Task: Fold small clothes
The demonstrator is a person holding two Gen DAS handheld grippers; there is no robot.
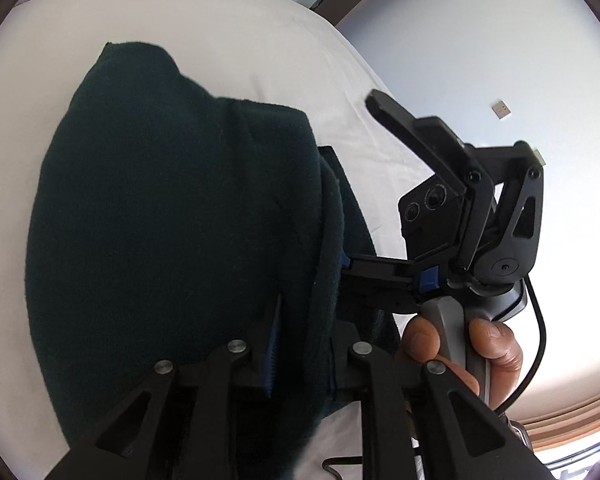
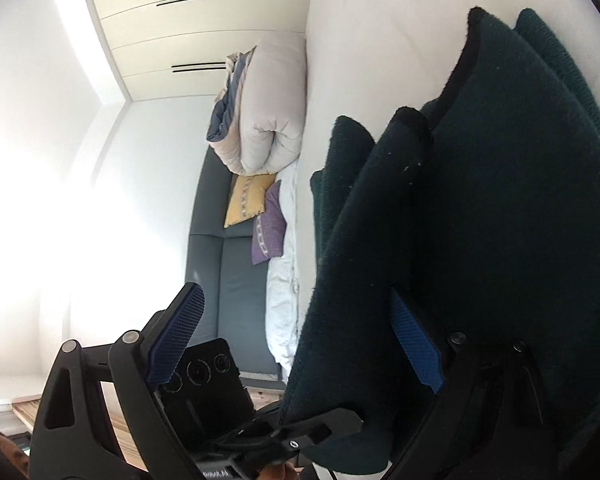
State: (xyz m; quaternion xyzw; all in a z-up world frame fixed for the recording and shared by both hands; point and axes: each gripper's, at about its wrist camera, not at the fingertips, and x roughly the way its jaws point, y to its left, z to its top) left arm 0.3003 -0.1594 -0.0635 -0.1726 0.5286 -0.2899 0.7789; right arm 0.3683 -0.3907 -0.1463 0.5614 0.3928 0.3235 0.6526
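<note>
From my left wrist camera, the garment lies on the bed, filling the view from nine to twelve o'clock, its near fold draped over my left gripper. My right gripper stands at three o'clock beside the garment, with my hand below it at four. From my right wrist, the folded duvet sits at twelve, the cushions just below it.
</note>
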